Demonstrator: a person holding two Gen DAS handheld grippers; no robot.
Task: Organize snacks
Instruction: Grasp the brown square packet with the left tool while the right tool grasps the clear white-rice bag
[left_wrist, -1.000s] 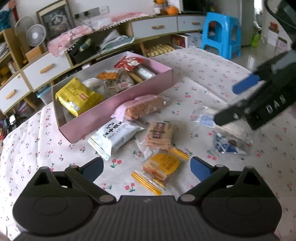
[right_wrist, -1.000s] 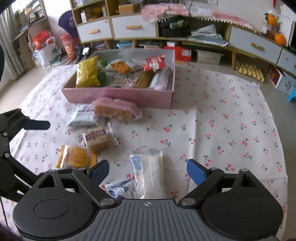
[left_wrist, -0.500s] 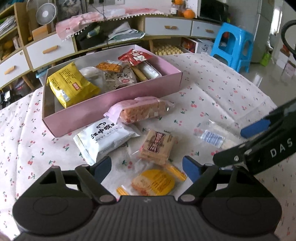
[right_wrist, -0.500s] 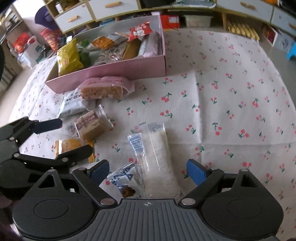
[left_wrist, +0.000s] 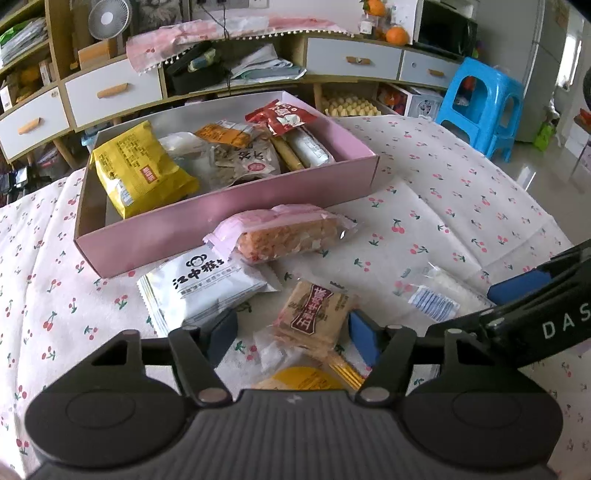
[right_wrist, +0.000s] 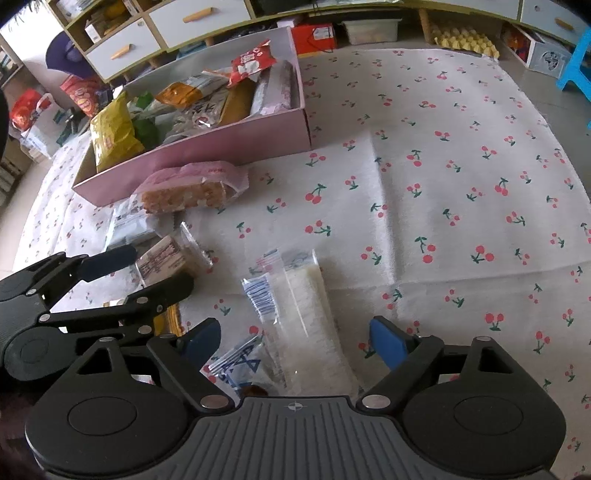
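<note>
Cherry-print cloth (left_wrist: 424, 177), pink box (left_wrist: 229, 218) holding snack packets (left_wrist: 140, 173)

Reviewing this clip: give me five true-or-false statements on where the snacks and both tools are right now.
1. The left tool is open around the brown cracker pack. True.
2. The pink box is empty. False: it holds several snacks, including a yellow bag.
3. The right tool is shut on the clear rice packet. False: it is open, with the packet between its fingers.
4. The pink-wrapped cake lies on the tablecloth in front of the box. True.
5. The white monkey-logo pack sits inside the box. False: it lies outside, on the cloth.
</note>
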